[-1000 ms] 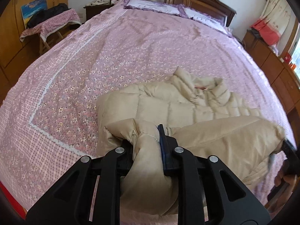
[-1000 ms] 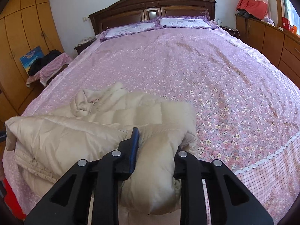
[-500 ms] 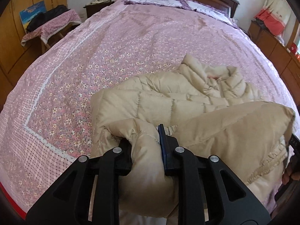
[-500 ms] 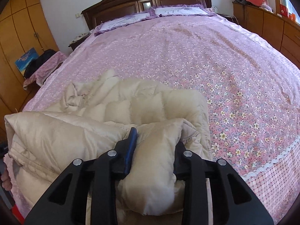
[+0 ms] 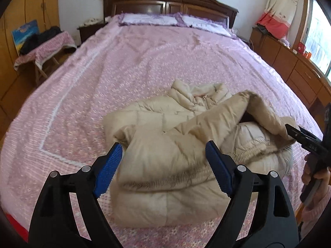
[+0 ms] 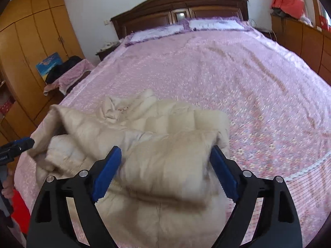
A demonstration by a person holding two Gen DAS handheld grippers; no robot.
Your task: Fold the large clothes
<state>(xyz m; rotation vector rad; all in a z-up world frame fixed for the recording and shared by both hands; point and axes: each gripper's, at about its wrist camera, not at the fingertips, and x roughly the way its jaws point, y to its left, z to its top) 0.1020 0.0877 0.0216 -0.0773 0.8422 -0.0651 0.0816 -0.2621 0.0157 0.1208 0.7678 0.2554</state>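
Note:
A beige puffer jacket [image 5: 165, 124] [image 6: 165, 124] lies folded over on itself on the near part of the pink floral bed cover [image 5: 144, 62] [image 6: 248, 82], collar toward the headboard. My left gripper [image 5: 163, 146] hovers over the jacket's near left edge with its jaws opening; the blue pads [image 5: 107, 171] stand wide and press on nothing. My right gripper [image 6: 165, 149] is over the near right edge, jaws likewise opening, with the padded fold lying loose between the pads [image 6: 223, 175]. Each gripper also shows at the edge of the other's view: the right gripper [image 5: 306, 140] and the left gripper [image 6: 16, 146].
Two pillows [image 5: 149, 18] lie against the dark wooden headboard [image 6: 178, 2]. A stool draped in pink cloth with dark clothing [image 5: 45, 45] stands left of the bed, beside wooden wardrobes [image 6: 31, 41]. A low wooden dresser [image 5: 289, 66] runs along the right.
Both grippers were shut on puffy folds of the jacket; now both have let go and stand wide open, drawn back and a little up. The released half has dropped onto the jacket.

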